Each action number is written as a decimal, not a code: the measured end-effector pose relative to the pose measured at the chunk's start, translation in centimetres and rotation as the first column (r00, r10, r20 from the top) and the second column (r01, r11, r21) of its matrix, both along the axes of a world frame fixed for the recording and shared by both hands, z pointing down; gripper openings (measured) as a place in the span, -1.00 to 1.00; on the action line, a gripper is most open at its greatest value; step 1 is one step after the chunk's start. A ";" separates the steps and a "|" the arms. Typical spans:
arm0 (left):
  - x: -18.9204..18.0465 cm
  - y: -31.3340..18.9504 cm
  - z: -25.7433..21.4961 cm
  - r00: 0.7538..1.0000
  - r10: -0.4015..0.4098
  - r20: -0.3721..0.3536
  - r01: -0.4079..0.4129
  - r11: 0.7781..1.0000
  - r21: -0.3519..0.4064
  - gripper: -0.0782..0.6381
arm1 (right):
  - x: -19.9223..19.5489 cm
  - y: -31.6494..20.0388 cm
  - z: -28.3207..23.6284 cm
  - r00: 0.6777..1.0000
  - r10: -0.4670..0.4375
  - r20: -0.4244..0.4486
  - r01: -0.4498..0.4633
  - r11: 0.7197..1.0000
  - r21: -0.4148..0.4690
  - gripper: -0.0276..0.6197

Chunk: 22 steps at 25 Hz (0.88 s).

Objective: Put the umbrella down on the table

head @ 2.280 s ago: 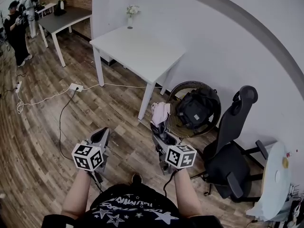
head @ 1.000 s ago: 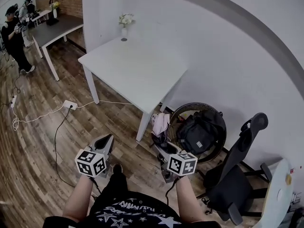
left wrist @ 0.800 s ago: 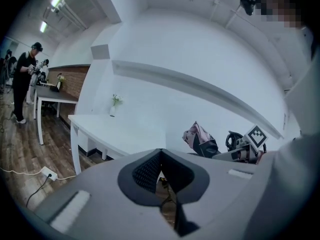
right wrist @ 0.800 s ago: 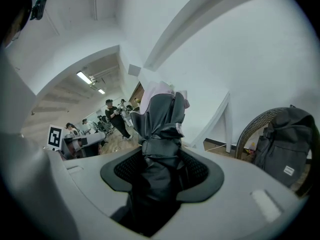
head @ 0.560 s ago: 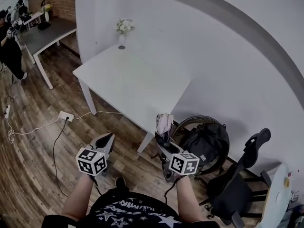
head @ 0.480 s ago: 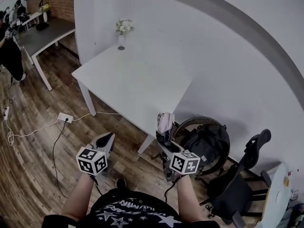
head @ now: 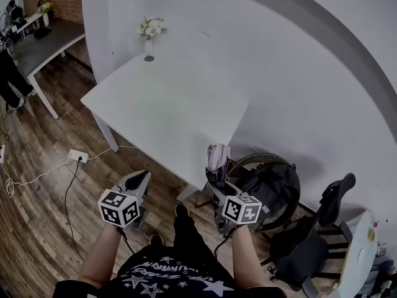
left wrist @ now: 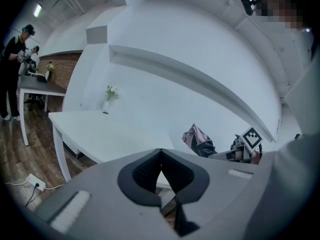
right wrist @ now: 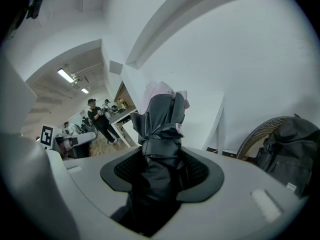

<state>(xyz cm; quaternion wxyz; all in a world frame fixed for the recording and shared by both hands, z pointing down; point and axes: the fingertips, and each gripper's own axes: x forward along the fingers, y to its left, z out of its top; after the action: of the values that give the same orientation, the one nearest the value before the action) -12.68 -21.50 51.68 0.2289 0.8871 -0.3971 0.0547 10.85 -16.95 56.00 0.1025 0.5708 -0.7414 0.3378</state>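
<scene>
The folded umbrella [head: 216, 161], dark fabric with a pink end, stands upright in my right gripper [head: 218, 180], which is shut on its lower part. In the right gripper view the umbrella [right wrist: 160, 129] fills the gap between the dark pads, with my right gripper [right wrist: 161, 171] closed around it. The umbrella's top sits just off the near corner of the white table [head: 167, 104]. My left gripper [head: 140, 180] hangs over the wooden floor to the left, shut and holding nothing. In the left gripper view my left gripper [left wrist: 160, 170] has its pads touching, and the umbrella [left wrist: 196, 137] shows to the right.
A vase of flowers [head: 149, 33] stands at the table's far corner. Right of the umbrella, a round wicker chair holds a black backpack [head: 273, 188], with an office chair [head: 316, 234] beyond. A power strip [head: 77, 156] and cables lie on the floor at left.
Both grippers have moved forward toward the white table with the person. The umbrella, still gripped, has come from over the floor up to the table's near corner.
</scene>
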 end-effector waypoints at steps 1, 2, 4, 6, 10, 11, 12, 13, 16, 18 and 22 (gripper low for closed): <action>0.3 -0.5 0.2 1.000 -0.001 0.006 0.001 1.000 -0.001 -0.77 | 0.4 -0.8 0.4 1.000 -0.003 -0.004 0.003 1.000 -0.004 -0.19; 0.6 -1.1 0.2 1.000 -0.004 0.013 0.005 1.000 -0.001 -0.77 | 0.8 -1.6 0.8 1.000 -0.009 -0.007 0.009 1.000 -0.009 -0.19; 1.2 -2.6 0.2 1.000 -0.019 0.022 0.019 1.000 -0.002 -0.77 | 1.6 -3.5 1.4 1.000 -0.025 -0.013 0.025 0.999 -0.021 -0.19; 2.2 -4.1 0.0 0.999 -0.033 0.019 0.033 0.999 -0.002 -0.77 | 2.7 -5.4 1.5 0.999 -0.043 -0.026 0.042 0.999 -0.029 -0.19; 4.3 -6.6 0.0 0.999 -0.031 0.028 0.031 1.000 0.003 -0.77 | 4.6 -8.6 1.8 0.997 -0.068 -0.046 0.067 0.997 -0.037 -0.19; 4.7 -7.3 0.1 0.999 -0.034 0.032 0.034 0.999 0.000 -0.77 | 5.0 -9.4 2.0 0.996 -0.074 -0.053 0.072 0.997 -0.041 -0.19; 5.1 -8.0 0.2 0.999 -0.037 0.035 0.037 0.999 -0.003 -0.77 | 5.5 -10.3 2.2 0.995 -0.081 -0.064 0.078 0.996 -0.046 -0.19; 5.4 -8.8 0.2 0.999 -0.039 0.036 0.040 0.999 -0.005 -0.77 | 5.9 -11.2 2.3 0.993 -0.089 -0.076 0.086 0.995 -0.050 -0.19; 6.4 -10.8 0.3 0.998 -0.045 0.045 0.045 0.999 -0.004 -0.77 | 6.9 -13.6 2.9 0.986 -0.120 -0.113 0.113 0.992 -0.062 -0.19; 6.9 -12.1 0.4 0.997 -0.054 0.049 0.055 0.998 -0.005 -0.77 | 7.5 -15.2 3.2 0.981 -0.140 -0.136 0.132 0.989 -0.066 -0.19; 8.0 -14.7 0.6 0.996 -0.067 0.054 0.067 0.998 -0.011 -0.77 | 8.9 -18.5 3.7 0.970 -0.165 -0.180 0.155 0.986 -0.068 -0.19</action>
<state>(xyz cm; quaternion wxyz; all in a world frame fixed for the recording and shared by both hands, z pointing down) -4.71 -36.21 52.27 0.2254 0.8701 -0.4322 0.0734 19.80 -35.43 59.70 0.2128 0.5349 -0.7631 0.2937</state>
